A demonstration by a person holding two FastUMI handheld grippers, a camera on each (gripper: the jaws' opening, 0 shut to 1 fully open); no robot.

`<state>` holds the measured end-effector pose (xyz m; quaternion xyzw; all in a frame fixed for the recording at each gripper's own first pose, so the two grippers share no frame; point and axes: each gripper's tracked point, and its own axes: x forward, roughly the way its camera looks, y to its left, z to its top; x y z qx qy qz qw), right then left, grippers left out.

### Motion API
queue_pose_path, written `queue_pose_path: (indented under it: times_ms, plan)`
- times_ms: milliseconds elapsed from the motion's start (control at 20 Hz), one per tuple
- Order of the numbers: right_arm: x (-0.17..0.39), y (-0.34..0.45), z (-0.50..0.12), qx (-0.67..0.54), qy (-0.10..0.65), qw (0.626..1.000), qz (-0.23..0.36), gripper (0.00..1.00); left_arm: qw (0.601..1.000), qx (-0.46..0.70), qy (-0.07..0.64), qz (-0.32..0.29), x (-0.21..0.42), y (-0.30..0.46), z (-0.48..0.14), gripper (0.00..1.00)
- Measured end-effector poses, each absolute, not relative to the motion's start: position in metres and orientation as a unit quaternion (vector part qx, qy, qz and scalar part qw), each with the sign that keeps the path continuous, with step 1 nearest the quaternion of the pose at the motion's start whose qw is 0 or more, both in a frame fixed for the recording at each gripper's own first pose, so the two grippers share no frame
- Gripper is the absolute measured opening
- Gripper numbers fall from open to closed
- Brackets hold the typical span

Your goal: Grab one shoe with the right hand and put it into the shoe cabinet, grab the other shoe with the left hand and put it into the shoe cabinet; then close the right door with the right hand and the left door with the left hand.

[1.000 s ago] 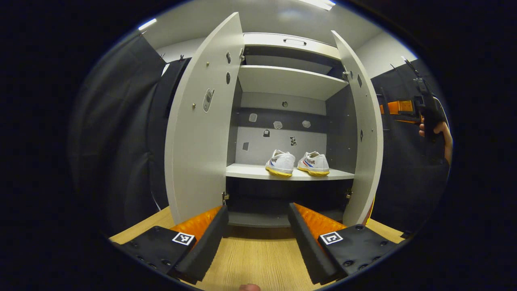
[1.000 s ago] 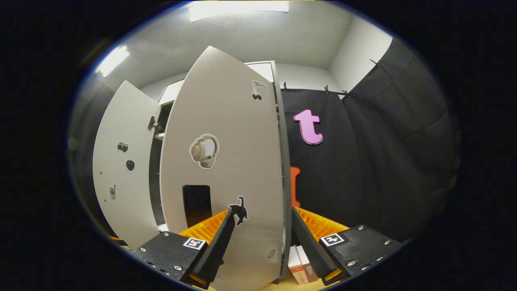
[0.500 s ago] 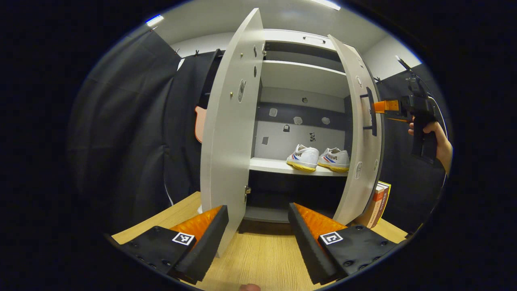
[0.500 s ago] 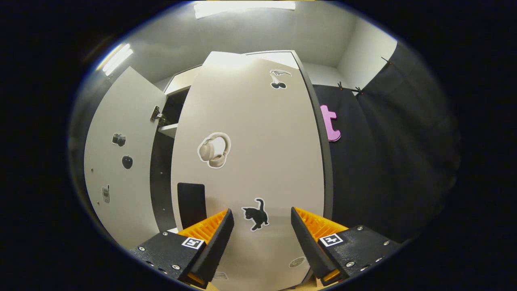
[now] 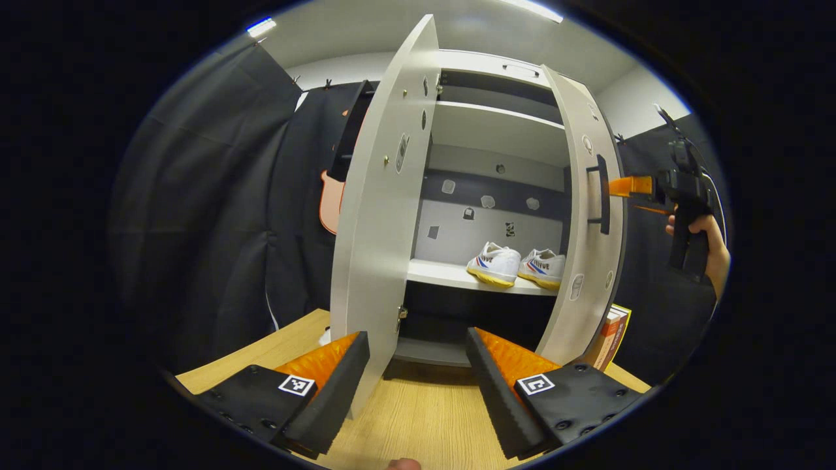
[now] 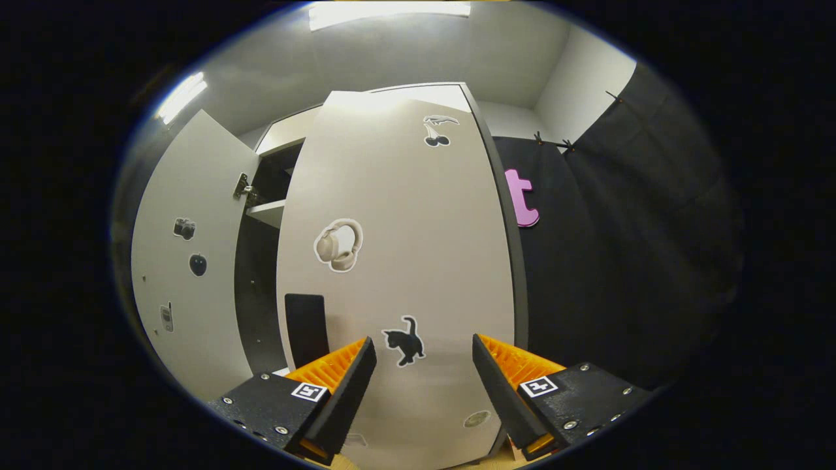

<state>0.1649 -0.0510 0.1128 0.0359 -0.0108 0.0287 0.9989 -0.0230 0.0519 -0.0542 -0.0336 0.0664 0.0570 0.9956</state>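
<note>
Both shoes (image 5: 516, 266) sit side by side on the cabinet shelf ahead of my left hand-held gripper (image 5: 418, 378), which is wide open and empty. My right hand-held gripper (image 6: 423, 385), open too, faces the right door (image 6: 398, 261) to push it shut.

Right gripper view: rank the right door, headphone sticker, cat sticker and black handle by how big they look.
1. right door, by far the largest.
2. black handle.
3. headphone sticker and cat sticker look close in size; the headphones seem slightly larger, but fisheye distortion makes that unsure.
</note>
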Motion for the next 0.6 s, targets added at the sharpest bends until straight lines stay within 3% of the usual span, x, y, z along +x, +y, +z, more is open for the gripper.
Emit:
queue_pose_path:
  times_ms: [350, 600]
  plan:
    - [0.071, -0.052, 0.047, 0.033, -0.009, 0.999, 0.014, 0.91, 0.996, -0.041, 0.032, 0.069, -0.027, 0.06, -0.017, 0.97]
    - [0.008, -0.04, -0.012, 0.031, 0.021, 0.999, 0.007, 0.92, 0.993, -0.042, 0.015, 0.113, -0.045, 0.099, 0.018, 0.97]
